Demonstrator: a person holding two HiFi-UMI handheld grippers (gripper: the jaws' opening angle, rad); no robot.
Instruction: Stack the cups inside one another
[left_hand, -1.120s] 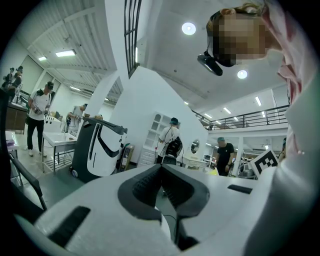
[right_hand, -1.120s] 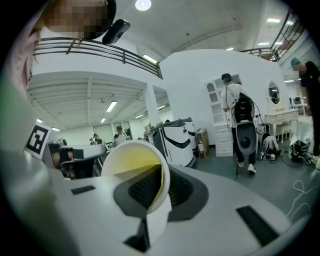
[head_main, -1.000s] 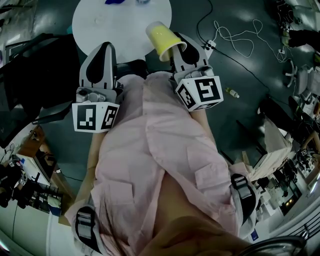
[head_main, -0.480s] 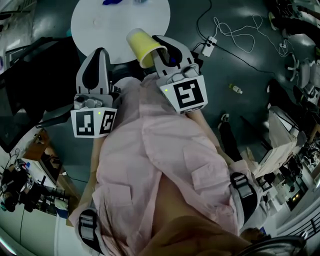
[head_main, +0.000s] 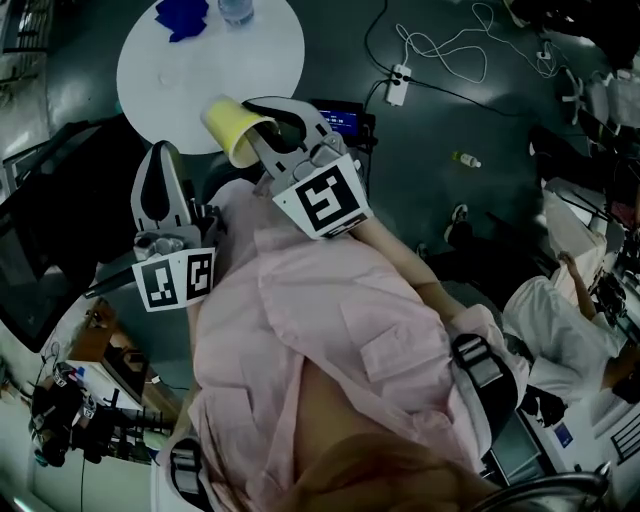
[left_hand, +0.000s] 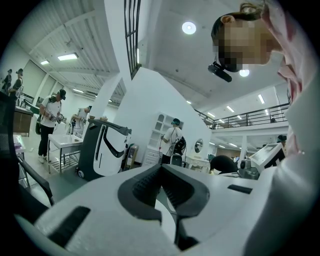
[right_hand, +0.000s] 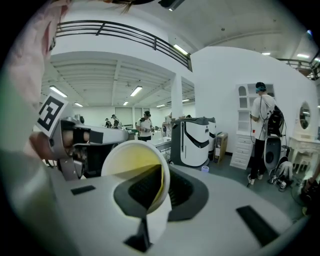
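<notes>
Head view first: the right hand-held gripper (head_main: 258, 132) is clamped on the yellow cup (head_main: 230, 128), which lies on its side in the air. Its long axis runs on from the gripper, base aimed up-left at the round white worktop (head_main: 200, 70), mouth turned back toward the person. The cup overlaps the worktop's near rim. At the far rim sit a blue thing (head_main: 185, 15) and a clear bottle (head_main: 235, 10), well apart from the cup. The left hand-held gripper (head_main: 162, 150) sits lower left, beside the cup but not touching it. Out on the floor to the right are a power strip (head_main: 397, 85) with looping cables and a small bottle (head_main: 465, 159). Left gripper view now: jaws closed tip to tip, nothing between them, with a black-and-white machine (left_hand: 105, 150) and standing people in the hall behind. Right gripper view: the cup's open mouth faces straight back (yellow inside, white rim), one jaw inside and one outside, pinching its wall. The left hand-held gripper shows just left of the cup, and a standing person (right_hand: 262, 130) is off to the right.
</notes>
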